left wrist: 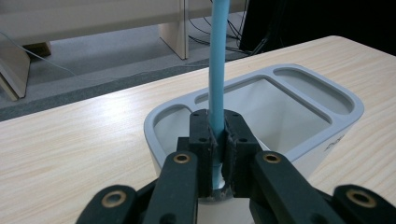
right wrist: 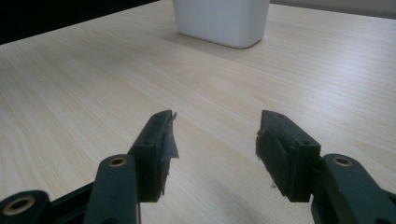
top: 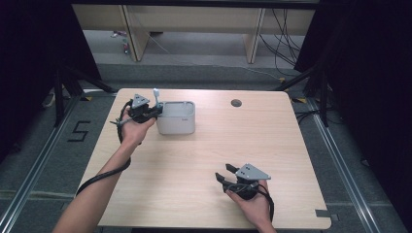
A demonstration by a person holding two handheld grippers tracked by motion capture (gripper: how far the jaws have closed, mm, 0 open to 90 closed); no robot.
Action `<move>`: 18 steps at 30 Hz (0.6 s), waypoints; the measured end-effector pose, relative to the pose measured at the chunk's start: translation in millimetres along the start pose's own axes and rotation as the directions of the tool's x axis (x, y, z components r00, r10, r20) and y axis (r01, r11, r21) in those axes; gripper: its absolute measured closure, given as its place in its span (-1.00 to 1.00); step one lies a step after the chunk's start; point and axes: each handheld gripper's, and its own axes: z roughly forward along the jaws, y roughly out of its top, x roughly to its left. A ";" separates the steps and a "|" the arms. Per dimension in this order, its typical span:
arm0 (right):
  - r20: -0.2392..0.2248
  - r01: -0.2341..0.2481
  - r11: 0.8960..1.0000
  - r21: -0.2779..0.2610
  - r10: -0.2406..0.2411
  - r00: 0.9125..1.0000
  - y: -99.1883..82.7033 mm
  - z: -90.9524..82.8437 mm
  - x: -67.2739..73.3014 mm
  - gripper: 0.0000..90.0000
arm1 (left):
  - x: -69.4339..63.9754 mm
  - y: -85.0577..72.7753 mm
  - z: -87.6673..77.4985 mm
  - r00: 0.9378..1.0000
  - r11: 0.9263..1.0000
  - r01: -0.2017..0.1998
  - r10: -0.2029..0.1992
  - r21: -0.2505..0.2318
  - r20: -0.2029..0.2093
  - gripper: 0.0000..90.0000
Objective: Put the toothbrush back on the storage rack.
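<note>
High view: left gripper [top: 154, 108] pinching blue stick [top: 156, 95] beside grey container [top: 176, 118]; right gripper [top: 224, 176] spread, bare tabletop [top: 214, 141] between.

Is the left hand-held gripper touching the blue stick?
Touching. In the left gripper view, the left hand-held gripper has its jaws shut on the blue stick, with both pads pressed against its sides above the white holder.

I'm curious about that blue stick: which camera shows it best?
The left gripper view: the blue stick stands upright, pinched between the left gripper jaws, before the white container. The high view shows it small; the right gripper view shows just the container.
</note>
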 end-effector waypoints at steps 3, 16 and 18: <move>0.000 0.000 1.000 0.001 0.000 1.000 0.1 -0.1 0.1 0.02 | 0.2 -0.2 0.1 1.000 1.000 0.005 -0.005 0.007 -0.001 0.85; -0.009 -0.007 1.000 -0.006 0.007 1.000 -0.3 0.5 0.1 0.02 | -1.0 -1.1 -9.6 0.999 0.998 0.053 -0.053 0.016 -0.009 0.36; -0.007 -0.045 0.999 0.024 0.045 0.999 -0.1 -2.0 2.5 0.02 | -3.2 -1.4 -13.9 0.998 0.998 0.055 -0.055 0.007 -0.004 0.17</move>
